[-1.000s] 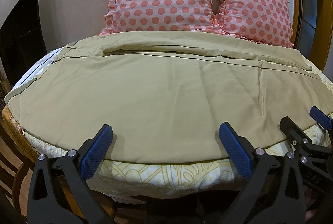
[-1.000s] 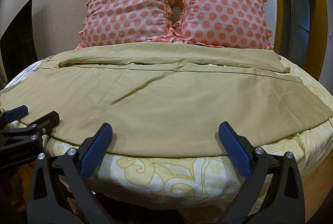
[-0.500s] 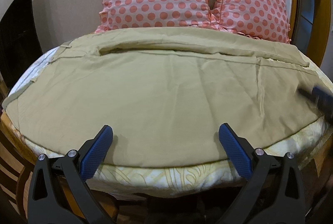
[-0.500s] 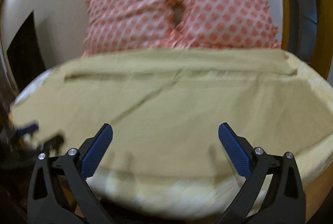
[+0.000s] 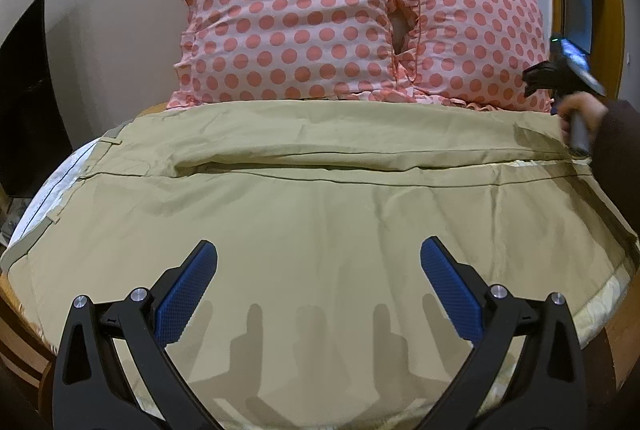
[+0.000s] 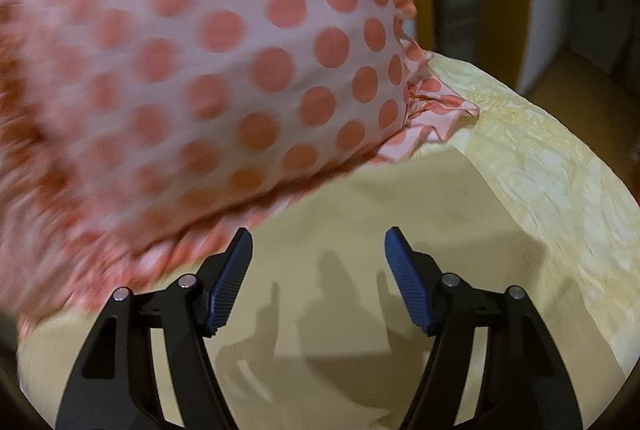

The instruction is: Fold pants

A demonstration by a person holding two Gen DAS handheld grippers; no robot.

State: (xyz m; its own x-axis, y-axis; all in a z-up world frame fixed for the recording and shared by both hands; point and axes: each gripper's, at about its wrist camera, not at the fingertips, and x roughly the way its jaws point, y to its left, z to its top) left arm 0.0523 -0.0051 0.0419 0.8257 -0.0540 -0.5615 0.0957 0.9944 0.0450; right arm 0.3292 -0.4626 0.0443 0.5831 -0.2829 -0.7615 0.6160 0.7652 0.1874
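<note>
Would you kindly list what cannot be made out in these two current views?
- Right gripper tips, left wrist view: hidden behind the hand and sleeve.
- Pillow, right wrist view: motion blur smears its left side.
- Pants near hem, left wrist view: hidden by the left gripper.

The pants (image 5: 320, 230) are khaki-tan, spread flat and sideways across the bed. The waistband with belt loops lies toward 9 o'clock; the leg ends reach toward 3 o'clock. One leg lies at 12 o'clock, folded lengthwise (light creases throughout the fabric).
</note>
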